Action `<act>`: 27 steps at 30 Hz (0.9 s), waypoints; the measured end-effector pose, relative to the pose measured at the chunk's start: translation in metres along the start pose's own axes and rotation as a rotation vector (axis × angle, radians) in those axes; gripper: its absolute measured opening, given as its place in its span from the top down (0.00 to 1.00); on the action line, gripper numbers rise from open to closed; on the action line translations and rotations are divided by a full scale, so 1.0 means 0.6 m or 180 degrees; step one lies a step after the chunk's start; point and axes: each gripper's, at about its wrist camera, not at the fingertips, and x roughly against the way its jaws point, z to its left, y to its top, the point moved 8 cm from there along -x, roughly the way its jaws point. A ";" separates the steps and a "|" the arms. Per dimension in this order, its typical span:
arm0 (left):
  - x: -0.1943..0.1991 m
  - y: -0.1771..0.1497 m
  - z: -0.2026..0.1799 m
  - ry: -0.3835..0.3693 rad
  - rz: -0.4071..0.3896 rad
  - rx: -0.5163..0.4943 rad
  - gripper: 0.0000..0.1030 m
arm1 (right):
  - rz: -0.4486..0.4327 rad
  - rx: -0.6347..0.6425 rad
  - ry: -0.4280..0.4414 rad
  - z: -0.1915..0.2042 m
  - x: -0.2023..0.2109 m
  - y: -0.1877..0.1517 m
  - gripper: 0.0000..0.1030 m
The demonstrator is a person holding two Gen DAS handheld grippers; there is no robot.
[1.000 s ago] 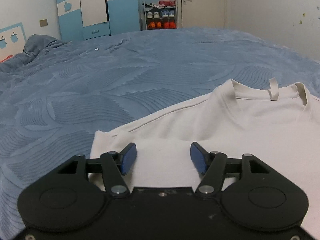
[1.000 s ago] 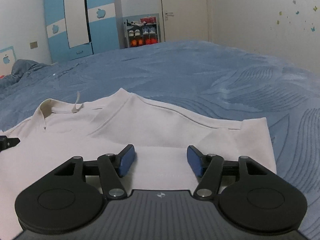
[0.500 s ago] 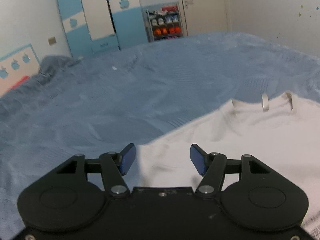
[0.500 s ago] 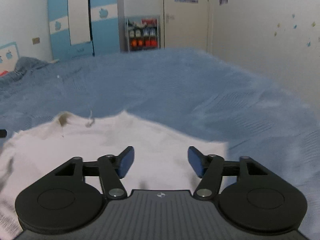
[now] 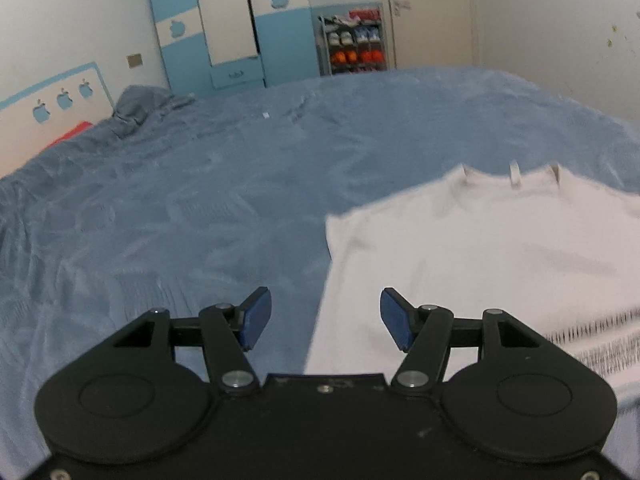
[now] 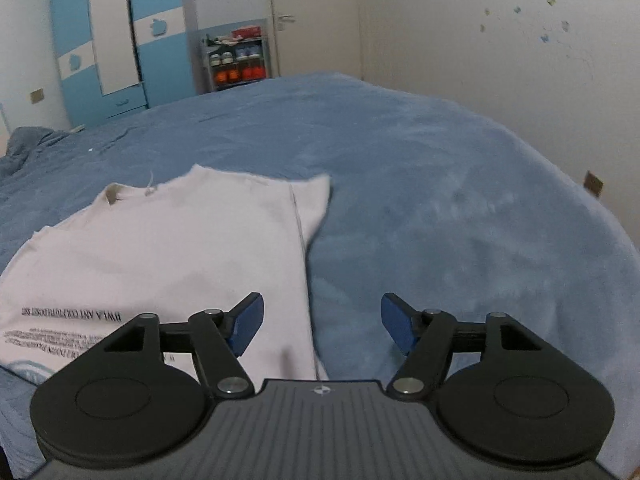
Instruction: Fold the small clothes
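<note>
- Bedroom setting, left wrist view: blue bedspread (image 5: 224, 208) fills the frame, with a blue-and-white wardrobe (image 5: 232, 28) and a shoe rack (image 5: 354, 46) against the far wall
- Left wrist view: left gripper (image 5: 325, 318) with jaws spread wide and nothing between them; its right finger sits over the white T-shirt (image 5: 472, 256), its left finger over bare bedspread, so the shirt's left edge runs between the two
- Left wrist view: the T-shirt lies on the bed to the right of centre, collar (image 5: 514, 172) at the far end; the picture is motion-blurred, so fine creases cannot be read
- Right wrist view: right gripper (image 6: 322, 328) likewise wide open and empty, straddling the shirt's right edge; left finger over cloth, right finger over bedspread
- Right wrist view: the right sleeve (image 6: 310, 204) appears turned in beside a lengthwise seam or fold line; printed text (image 6: 68, 324) shows at the near left
- Shown in one view only: the printed text is legible here and only a smear in the left view; a grey bundle of bedding (image 5: 140, 104) and the wall's apple panel show clearly only in the left view
- Risk, as judged: closing on an edge may pinch the plush bedspread with the cloth, or catch one layer alone, giving a skewed fold; blur suggests fast motion, which could overshoot the edge
</note>
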 end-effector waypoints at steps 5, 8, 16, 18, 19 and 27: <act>-0.008 -0.047 -0.016 -0.0034 0.0118 -0.0119 0.40 | 0.0248 -0.0242 0.0163 0.001 -0.029 -0.039 0.23; -0.022 -0.067 -0.018 -0.0029 0.0204 -0.0175 0.40 | 0.0353 -0.0411 0.0308 0.002 -0.045 -0.058 0.25; -0.056 -0.112 -0.014 -0.0044 0.0367 -0.0203 0.39 | 0.0309 -0.0513 0.0414 0.013 -0.042 -0.064 0.59; -0.056 -0.115 -0.013 -0.0049 0.0369 -0.0196 0.39 | 0.0260 -0.0535 0.0443 0.018 -0.026 -0.065 0.71; -0.056 -0.114 -0.013 -0.0049 0.0368 -0.0199 0.39 | 0.0243 -0.0555 0.0470 0.020 -0.017 -0.066 0.72; -0.037 -0.095 -0.015 -0.0074 0.0308 -0.0271 0.40 | 0.0422 -0.0695 0.0362 0.017 -0.060 -0.074 0.91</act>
